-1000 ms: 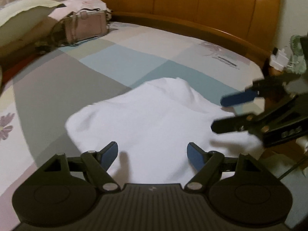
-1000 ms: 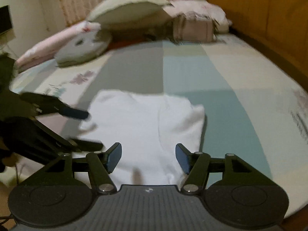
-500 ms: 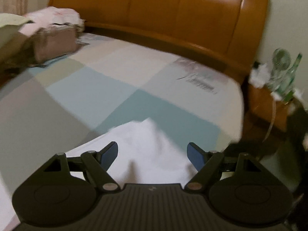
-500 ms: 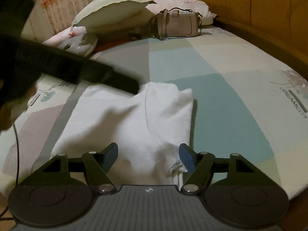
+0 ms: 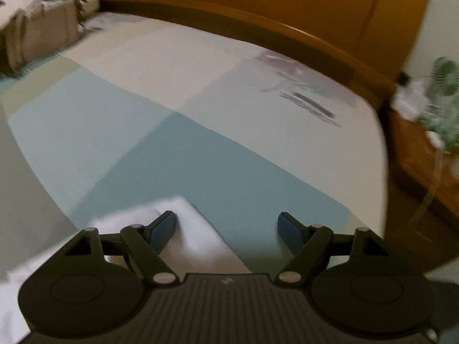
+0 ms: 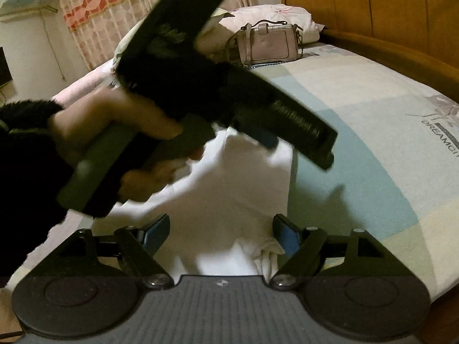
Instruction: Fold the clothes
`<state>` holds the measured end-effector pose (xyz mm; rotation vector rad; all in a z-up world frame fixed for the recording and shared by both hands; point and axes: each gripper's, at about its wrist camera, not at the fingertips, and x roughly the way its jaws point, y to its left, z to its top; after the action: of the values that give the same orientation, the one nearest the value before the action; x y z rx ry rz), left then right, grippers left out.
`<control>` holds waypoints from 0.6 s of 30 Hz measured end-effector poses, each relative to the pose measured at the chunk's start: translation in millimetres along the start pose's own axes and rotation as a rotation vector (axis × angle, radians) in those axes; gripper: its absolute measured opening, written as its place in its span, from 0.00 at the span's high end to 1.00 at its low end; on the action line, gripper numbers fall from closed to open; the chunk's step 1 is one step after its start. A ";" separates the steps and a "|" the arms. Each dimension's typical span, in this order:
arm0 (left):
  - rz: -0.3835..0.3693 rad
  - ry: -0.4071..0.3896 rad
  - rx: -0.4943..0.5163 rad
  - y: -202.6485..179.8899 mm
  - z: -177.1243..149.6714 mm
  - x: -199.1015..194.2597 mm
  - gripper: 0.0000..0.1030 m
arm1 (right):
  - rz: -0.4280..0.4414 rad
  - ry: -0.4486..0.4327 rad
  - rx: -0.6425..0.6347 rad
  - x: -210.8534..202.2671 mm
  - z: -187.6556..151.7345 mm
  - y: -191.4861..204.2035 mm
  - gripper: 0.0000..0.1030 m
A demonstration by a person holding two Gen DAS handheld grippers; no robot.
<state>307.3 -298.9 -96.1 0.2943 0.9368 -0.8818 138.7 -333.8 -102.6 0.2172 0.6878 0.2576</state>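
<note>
On the near edge of the bed [image 6: 358,91], a folded white garment [image 6: 229,200] lies across the patchwork sheet, its right edge running along a teal patch. Down at the near end, the right gripper [image 6: 221,229] hangs low over the cloth, its blue-padded fingers [image 6: 156,230] spreading wider as I watch; the garment's bunched near edge sits between them, but the pads are not pressing on it. Beyond that, a person's hand [image 6: 114,132] in a dark fuzzy sleeve [image 6: 25,114] carries the left gripper [image 6: 271,140] across the garment's far end, tilted downward, blurred. From its own camera, the left gripper [image 5: 226,226] has its fingers [image 5: 162,230] well apart with nothing pinched; one far corner of the white garment [image 5: 183,229] lies under the left finger, and the right finger hangs over bare teal sheet. At the far end of the bed a pale handbag [image 6: 269,44] stands against pillows [image 6: 275,14], next to the orange wooden headboard [image 6: 373,8]. Patterned curtains [image 6: 114,8] hang on the far left. To the right of the bed a small green fan [image 5: 441,91] sits on a wooden nightstand [image 5: 413,149].
</note>
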 end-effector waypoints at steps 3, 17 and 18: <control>0.013 -0.038 0.019 0.2 2.2 -24.7 0.24 | 0.003 -0.003 0.004 -0.6 0.8 -0.3 0.19; 0.099 -0.051 0.040 25.1 -96.9 -121.0 0.21 | -0.048 -0.042 -0.083 -21.7 -0.9 38.3 0.19; 0.085 -0.043 0.012 27.7 -103.6 -116.6 0.21 | -0.060 -0.041 -0.095 -19.2 -0.6 38.1 0.19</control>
<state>235.6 -160.6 -67.3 0.3217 0.8734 -0.8124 117.9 -303.6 -80.9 0.1107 0.6387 0.2268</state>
